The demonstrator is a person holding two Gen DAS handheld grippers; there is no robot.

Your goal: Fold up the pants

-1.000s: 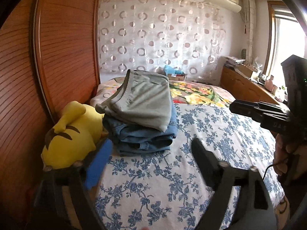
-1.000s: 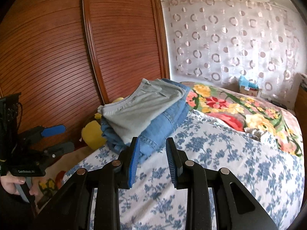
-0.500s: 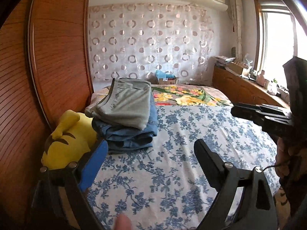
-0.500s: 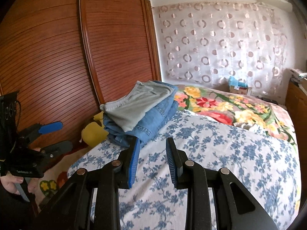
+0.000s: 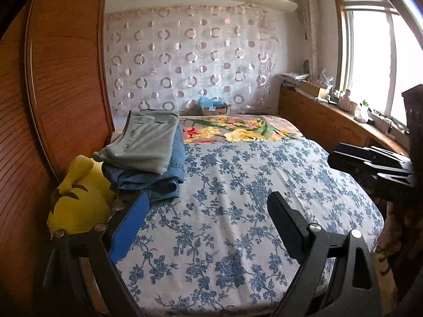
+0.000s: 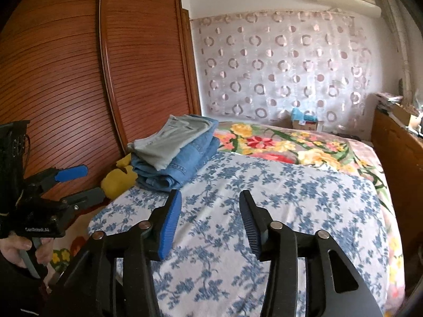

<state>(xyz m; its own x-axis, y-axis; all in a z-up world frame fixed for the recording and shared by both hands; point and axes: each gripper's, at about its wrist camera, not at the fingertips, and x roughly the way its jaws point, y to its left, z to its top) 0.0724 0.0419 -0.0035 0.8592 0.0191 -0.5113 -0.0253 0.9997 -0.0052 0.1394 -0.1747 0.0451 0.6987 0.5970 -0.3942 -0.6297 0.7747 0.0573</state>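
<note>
Currently both grippers hover empty over the blue-floral bedspread (image 5: 238, 185): left gripper (image 5: 208, 211) jaws wide apart, right gripper (image 6: 210, 206) jaws opening with nothing between them. Folded grey pants (image 5: 148, 142) lie on folded jeans (image 5: 158, 179) at far left, beside a yellow plush toy (image 5: 79, 200).

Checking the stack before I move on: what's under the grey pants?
Folded jeans lie directly under the grey pants, sticking out along the side and front. They sit on the floral sheet. Whether anything lies between or beneath the layers is hidden.

Grey pants (image 5: 148, 142), blue jeans (image 5: 158, 182), blue-floral white sheet (image 5: 238, 211)
</note>
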